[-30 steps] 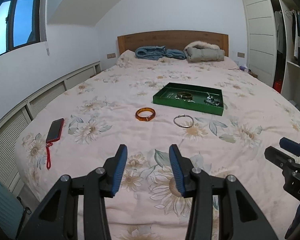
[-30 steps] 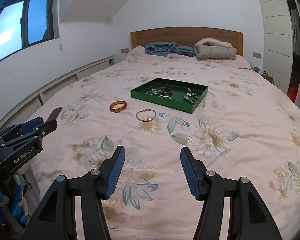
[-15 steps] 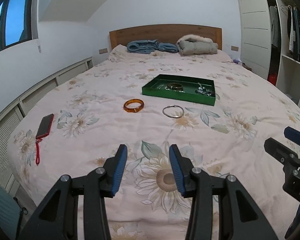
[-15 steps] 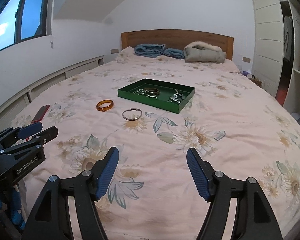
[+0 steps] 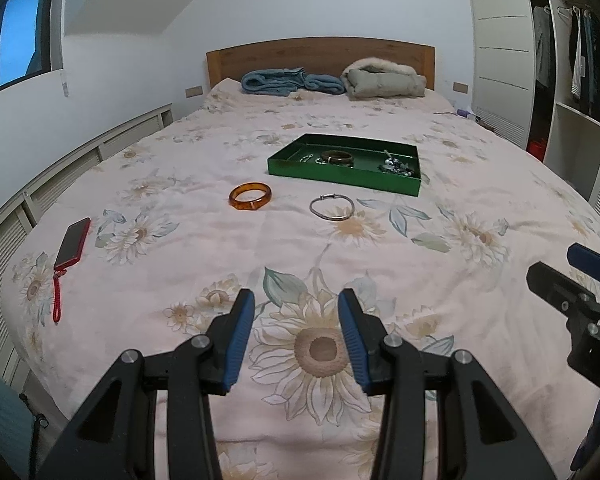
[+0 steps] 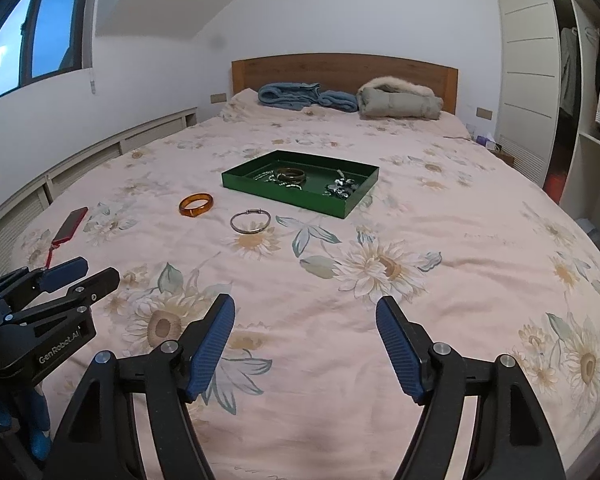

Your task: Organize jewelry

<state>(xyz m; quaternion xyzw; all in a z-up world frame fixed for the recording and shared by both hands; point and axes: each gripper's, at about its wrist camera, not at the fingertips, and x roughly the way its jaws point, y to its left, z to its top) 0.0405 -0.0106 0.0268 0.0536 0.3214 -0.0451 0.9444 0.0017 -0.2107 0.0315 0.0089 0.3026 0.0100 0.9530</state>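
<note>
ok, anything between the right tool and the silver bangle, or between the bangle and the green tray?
Nothing visible. Only bare bedspread lies between the open right tool and the silver bangle, and between the bangle and the green tray. The amber bangle sits off to the left, clear of both paths.

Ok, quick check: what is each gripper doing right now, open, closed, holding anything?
Left gripper: open, holding nothing, above the bedspread.
Right gripper: open wider, holding nothing.
</note>
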